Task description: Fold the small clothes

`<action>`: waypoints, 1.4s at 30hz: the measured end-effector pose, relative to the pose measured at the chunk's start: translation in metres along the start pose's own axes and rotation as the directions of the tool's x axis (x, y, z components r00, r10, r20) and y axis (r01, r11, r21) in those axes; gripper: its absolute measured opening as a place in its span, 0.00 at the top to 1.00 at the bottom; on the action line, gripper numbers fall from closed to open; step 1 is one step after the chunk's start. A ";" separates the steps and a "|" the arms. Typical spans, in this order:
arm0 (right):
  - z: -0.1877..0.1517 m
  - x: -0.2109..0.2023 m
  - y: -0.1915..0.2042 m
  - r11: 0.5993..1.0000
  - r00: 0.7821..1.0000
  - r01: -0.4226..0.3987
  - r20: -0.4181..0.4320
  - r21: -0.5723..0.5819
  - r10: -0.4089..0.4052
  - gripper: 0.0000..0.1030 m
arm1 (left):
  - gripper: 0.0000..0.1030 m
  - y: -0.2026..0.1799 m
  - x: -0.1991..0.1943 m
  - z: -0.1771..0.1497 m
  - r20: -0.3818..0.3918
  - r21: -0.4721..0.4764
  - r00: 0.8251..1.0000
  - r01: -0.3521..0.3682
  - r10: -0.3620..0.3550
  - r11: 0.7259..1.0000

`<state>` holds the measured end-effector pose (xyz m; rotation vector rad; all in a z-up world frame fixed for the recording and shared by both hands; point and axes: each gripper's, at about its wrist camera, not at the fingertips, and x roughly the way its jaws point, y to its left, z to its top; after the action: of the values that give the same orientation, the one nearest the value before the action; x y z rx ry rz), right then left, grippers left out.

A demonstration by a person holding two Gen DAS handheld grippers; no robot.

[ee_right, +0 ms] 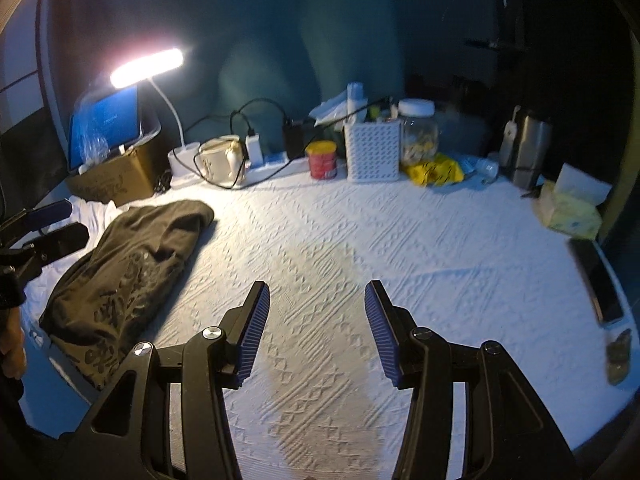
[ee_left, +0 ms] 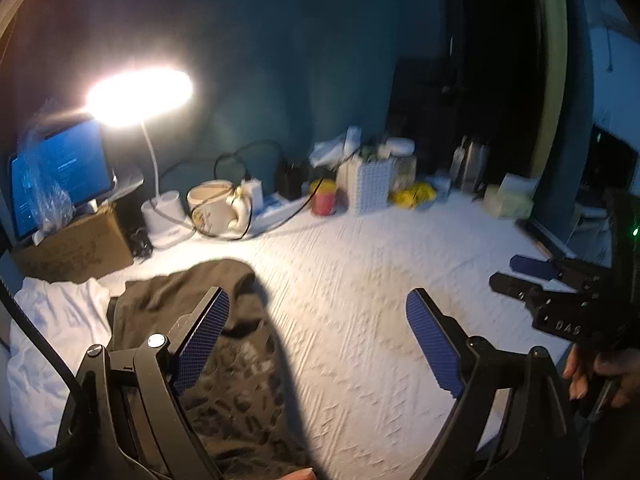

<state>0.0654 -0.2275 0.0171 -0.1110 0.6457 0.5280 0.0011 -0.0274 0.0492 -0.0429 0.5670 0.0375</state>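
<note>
A dark olive printed garment (ee_right: 124,280) lies crumpled at the left of the white textured cover (ee_right: 340,248); it also shows in the left wrist view (ee_left: 224,360). A white garment (ee_left: 56,328) lies under and left of it. My left gripper (ee_left: 316,344) is open and empty, held above the dark garment's right edge; it also shows in the right wrist view (ee_right: 52,224). My right gripper (ee_right: 316,332) is open and empty above the bare cover, right of the garment; it also shows in the left wrist view (ee_left: 516,276).
Along the back stand a lit desk lamp (ee_right: 148,68), a cardboard box (ee_right: 116,176), a mug (ee_right: 220,160), a red can (ee_right: 322,160), a white holder (ee_right: 372,152), a jar (ee_right: 418,132) and a steel flask (ee_right: 530,152). A tissue pack (ee_right: 572,208) and a phone (ee_right: 600,280) lie at the right.
</note>
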 end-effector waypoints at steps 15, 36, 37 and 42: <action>0.026 -0.074 -0.001 0.997 0.984 0.077 0.165 -0.026 -0.072 0.48 | 0.13 -0.001 -0.063 0.033 0.194 0.019 0.981 0.005 -0.008 1.000; 0.062 -0.182 0.024 0.979 0.900 0.201 0.401 -0.036 -0.170 0.34 | 0.13 0.051 -0.149 0.048 0.393 -0.112 0.916 -0.039 0.081 0.993; 0.063 -0.186 0.027 0.978 0.895 0.205 0.411 -0.037 -0.172 0.33 | 0.13 0.053 -0.149 0.046 0.394 -0.115 0.915 -0.044 0.086 0.992; 0.071 -0.193 0.033 0.976 0.878 0.215 0.444 -0.038 -0.176 0.33 | 0.12 0.067 -0.144 0.043 0.387 -0.138 0.913 -0.079 0.127 0.987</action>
<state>-0.0419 -0.2638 0.1917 -0.1325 0.1646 0.3657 -0.1002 0.0387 0.1610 -0.1196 0.1599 0.1803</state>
